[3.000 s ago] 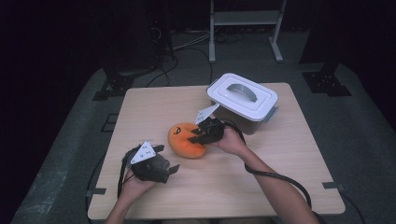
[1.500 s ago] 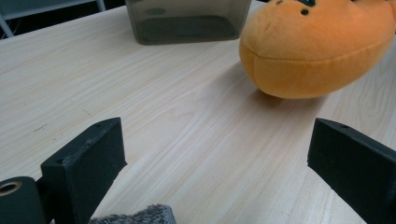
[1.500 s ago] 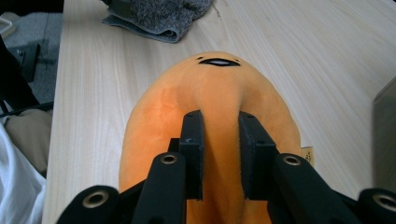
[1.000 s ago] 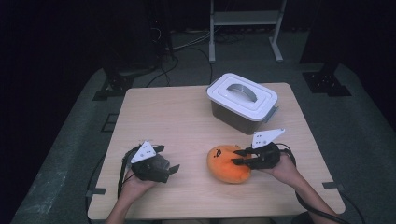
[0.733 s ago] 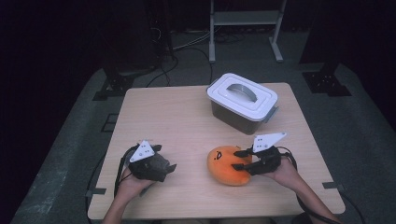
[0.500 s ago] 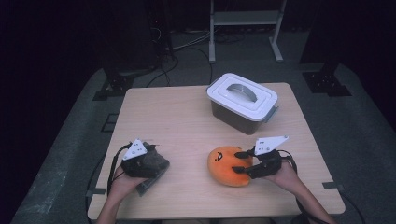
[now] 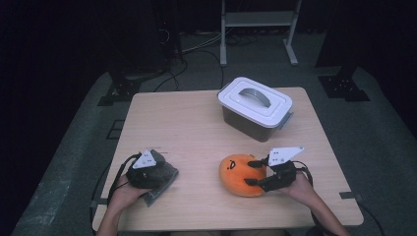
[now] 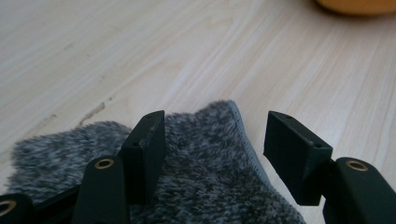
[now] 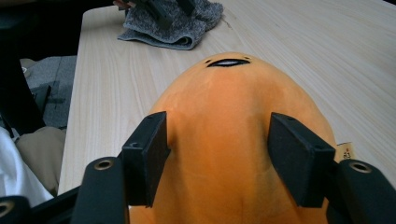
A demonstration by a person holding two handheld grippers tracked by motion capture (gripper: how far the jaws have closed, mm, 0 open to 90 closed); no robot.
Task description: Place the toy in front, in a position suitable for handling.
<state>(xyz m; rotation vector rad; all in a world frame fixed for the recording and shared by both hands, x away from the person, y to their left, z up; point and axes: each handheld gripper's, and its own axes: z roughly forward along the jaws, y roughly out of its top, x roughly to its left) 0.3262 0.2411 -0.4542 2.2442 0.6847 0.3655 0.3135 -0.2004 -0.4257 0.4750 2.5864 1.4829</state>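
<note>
Your right claw (image 7: pixel 256 173) has just been opening, its jaws slack around the plush (image 7: pixel 242 174) near the tabletop's (image 7: pixel 196 123) front right; your left claw (image 8: pixel 212 140), closing, straddles the cloth (image 8: pixel 201 177) unpinched at front left

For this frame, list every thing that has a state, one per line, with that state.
Lidded bin: closed, white lid on, handle folded flat.
Orange plush toy: lying on the table, between the right jaws.
Grey cloth: bunched on the table under the left jaws.
Left hand-held gripper: jaws apart and just closing over the cloth, not clamped.
Right hand-held gripper: jaws just opening, either side of the toy.
</note>
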